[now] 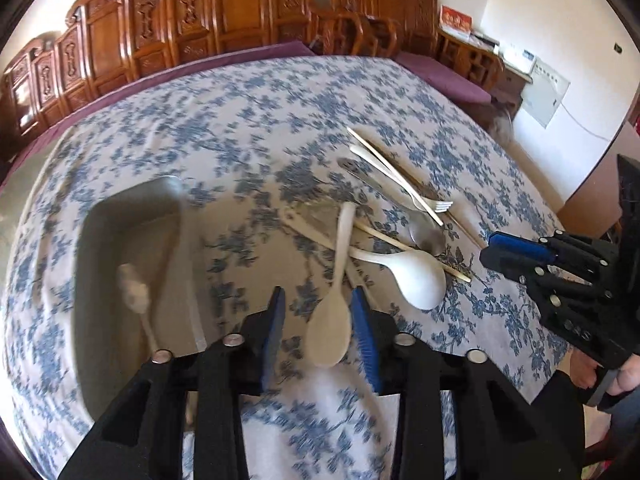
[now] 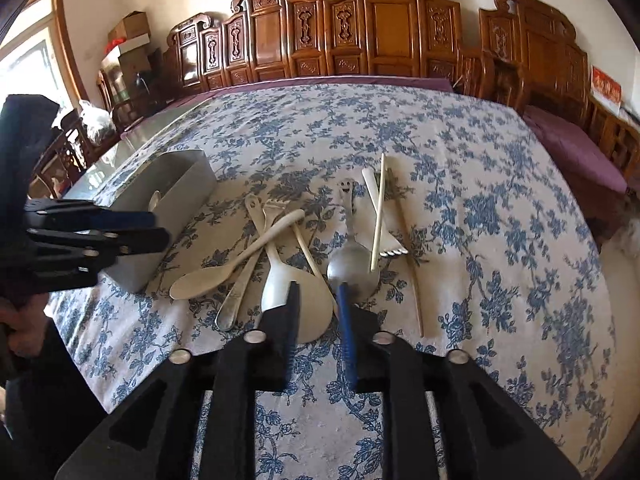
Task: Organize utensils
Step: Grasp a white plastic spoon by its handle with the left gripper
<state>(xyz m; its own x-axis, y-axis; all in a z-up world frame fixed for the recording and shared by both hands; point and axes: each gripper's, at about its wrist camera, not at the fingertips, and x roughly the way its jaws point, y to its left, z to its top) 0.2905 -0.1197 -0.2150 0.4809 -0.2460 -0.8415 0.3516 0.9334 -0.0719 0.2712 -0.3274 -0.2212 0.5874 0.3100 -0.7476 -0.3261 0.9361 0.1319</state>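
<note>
A pile of utensils lies on the floral tablecloth: a cream spoon [image 1: 330, 332], a white ladle spoon [image 1: 416, 278], a metal spoon [image 2: 352, 264], a white fork [image 2: 386, 236], chopsticks [image 2: 378, 212] and a metal-handled utensil [image 2: 236, 300]. A grey metal bin [image 1: 128, 264] stands to the left with one pale spoon [image 1: 136, 296] inside. My left gripper [image 1: 320, 308] is open, its jaws either side of the cream spoon's bowl, above it. My right gripper [image 2: 318, 300] is open over the white ladle spoon's bowl [image 2: 296, 292]. Each gripper shows in the other's view, the right one [image 1: 516, 252] and the left one [image 2: 152, 228].
The table [image 2: 500, 208] has purple edging and carved wooden chairs [image 2: 380, 28] along its far side. Cardboard boxes [image 2: 128, 40] stand at the far left by a window. A person's hand [image 1: 600, 372] holds the right gripper at the table's right edge.
</note>
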